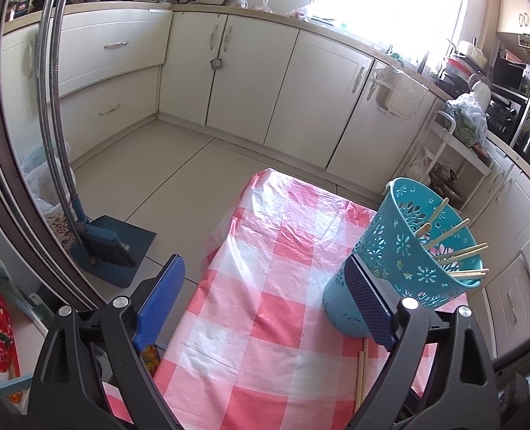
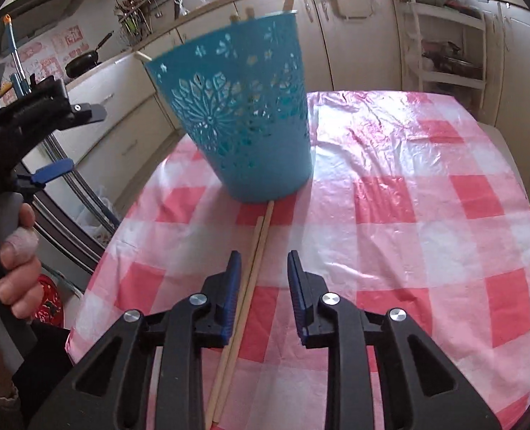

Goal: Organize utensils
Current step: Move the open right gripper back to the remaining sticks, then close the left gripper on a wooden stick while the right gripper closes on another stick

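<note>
Right gripper (image 2: 264, 268) hangs part-open over two chopsticks (image 2: 256, 251) on the desk (image 2: 426, 215), touching neither. Left gripper (image 1: 268, 276) is spread wide beside the basket (image 1: 404, 251); only its view shows the sticks (image 1: 451, 233) inside.

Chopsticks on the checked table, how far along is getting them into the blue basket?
Done: several wooden chopsticks already stand in the turquoise perforated plastic basket.

In hand: nothing is gripped. The right gripper is open over the pair of wooden chopsticks on the red-and-white checked tablecloth; the left gripper is wide open beside the basket.

Left: grasp that pair and drop it in.
</note>
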`<move>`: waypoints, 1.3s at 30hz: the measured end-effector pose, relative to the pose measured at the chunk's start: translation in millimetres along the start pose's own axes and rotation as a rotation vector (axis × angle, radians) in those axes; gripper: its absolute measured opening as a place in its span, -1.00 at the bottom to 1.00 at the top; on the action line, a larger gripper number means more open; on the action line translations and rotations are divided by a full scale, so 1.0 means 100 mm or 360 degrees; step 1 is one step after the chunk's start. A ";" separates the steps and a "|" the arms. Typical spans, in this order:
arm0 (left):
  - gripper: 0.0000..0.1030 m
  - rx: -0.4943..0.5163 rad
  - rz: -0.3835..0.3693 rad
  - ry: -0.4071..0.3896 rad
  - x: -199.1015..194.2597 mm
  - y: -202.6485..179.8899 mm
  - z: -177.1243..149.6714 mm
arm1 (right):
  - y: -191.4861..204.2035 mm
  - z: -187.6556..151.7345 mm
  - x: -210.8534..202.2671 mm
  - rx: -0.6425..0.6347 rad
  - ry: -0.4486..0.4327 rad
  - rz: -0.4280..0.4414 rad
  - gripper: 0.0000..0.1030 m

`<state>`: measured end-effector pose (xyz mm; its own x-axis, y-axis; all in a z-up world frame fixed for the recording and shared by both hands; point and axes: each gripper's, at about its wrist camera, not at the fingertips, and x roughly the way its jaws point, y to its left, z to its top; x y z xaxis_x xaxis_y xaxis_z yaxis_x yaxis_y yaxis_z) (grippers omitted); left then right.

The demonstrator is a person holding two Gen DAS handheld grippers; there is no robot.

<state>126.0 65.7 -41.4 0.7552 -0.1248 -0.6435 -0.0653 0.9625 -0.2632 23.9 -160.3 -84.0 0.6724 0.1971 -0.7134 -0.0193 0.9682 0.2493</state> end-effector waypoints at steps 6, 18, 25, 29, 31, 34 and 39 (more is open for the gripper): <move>0.69 -0.0009 -0.0014 0.0025 0.03 0.00 0.00 | 0.05 0.02 0.35 -0.0028 0.0133 -0.0080 -0.48; 0.70 0.0056 0.0004 0.0063 0.08 -0.05 -0.04 | 0.06 -0.10 0.30 -0.0240 0.0155 -0.0189 -0.81; 0.70 0.0339 -0.0048 0.0292 0.20 -0.28 -0.34 | -0.36 -0.32 -0.08 -0.0111 0.0185 -0.0191 -0.84; 0.66 0.0519 -0.0156 0.0447 0.23 -0.60 -0.77 | -0.57 -0.33 -0.15 0.0036 0.0169 -0.0153 -0.84; 0.59 0.0603 -0.0150 0.0470 0.25 -0.75 -0.94 | -0.56 -0.32 -0.16 0.0050 0.0166 -0.0142 -0.84; 0.59 0.0658 -0.0133 0.0486 0.30 -0.87 -1.05 | -0.55 -0.34 -0.18 0.0046 0.0149 -0.0126 -0.79; 0.55 0.0648 -0.0124 0.0522 0.39 -0.96 -1.12 | -0.58 -0.35 -0.19 0.0068 0.0138 -0.0083 -0.71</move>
<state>88.6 -58.5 -122.1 0.4994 -0.2056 -0.8416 0.2908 0.9549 -0.0607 -13.8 -214.7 -108.2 0.6049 0.1608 -0.7799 0.0470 0.9705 0.2365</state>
